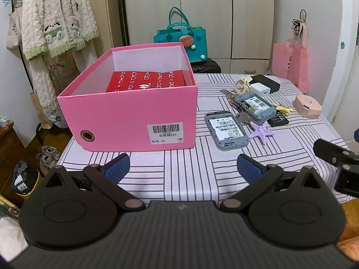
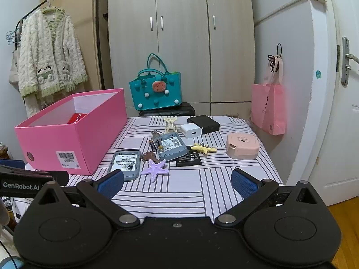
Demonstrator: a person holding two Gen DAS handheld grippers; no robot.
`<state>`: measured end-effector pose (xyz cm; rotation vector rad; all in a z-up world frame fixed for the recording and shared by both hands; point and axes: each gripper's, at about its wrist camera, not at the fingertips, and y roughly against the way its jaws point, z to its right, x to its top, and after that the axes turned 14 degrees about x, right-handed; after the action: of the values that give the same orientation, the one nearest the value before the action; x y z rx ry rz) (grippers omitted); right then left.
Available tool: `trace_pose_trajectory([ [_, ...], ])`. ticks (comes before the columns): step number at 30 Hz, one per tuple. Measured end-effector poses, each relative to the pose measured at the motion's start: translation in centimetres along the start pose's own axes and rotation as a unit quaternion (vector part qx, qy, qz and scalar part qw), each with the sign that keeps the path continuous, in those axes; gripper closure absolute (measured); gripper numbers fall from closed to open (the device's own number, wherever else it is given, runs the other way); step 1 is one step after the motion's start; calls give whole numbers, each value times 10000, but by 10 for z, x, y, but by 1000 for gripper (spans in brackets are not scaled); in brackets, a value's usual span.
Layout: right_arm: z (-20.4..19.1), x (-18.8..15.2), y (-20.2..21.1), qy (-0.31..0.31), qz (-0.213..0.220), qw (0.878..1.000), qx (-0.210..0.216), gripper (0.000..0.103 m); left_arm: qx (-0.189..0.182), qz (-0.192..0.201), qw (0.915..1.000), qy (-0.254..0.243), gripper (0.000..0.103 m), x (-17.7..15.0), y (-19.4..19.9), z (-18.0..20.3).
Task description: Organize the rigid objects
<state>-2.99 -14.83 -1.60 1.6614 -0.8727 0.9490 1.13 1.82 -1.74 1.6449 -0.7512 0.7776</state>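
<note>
The striped worktop (image 2: 186, 192) fills the middle of both views, its near edge hidden behind the black gripper bodies. On its left stands the open pink shoebox (image 1: 134, 116), whose white label shows a barcode, "520" and "40"; the other characters are hard to read. Inside it lies a red box with white patterns (image 1: 145, 81), mostly hidden by the box wall in the right wrist view. Right of the shoebox, the small things lie scattered: a pink rounded device (image 2: 242, 146), a black box (image 2: 204, 123) with a white charger (image 2: 191, 130) touching its front, two grey pocket routers (image 2: 125, 163) lying open with labels too small to read, a black battery (image 2: 188, 158), a purple starfish (image 2: 155, 169), a cream hair claw (image 2: 170, 123), a yellow clip (image 2: 204, 149), and keys partly covered by the routers. The left hand-held gripper (image 1: 182, 167) and the right hand-held gripper (image 2: 177, 182) both hover wide open, holding nothing, above the near worktop. "GenRobot.AI" reads on the left one at the right view's left edge.
</note>
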Motion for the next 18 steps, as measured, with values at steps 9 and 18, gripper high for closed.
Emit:
trace_pose_trajectory([
  [9,2,0,0,-43,1,10000,-64,0,68,55,9999,-48,0,-1,1,0],
  [18,10,-3,-4,-312,13,9995,30,0,-90,154,9996,-203,2,-1,3,1],
])
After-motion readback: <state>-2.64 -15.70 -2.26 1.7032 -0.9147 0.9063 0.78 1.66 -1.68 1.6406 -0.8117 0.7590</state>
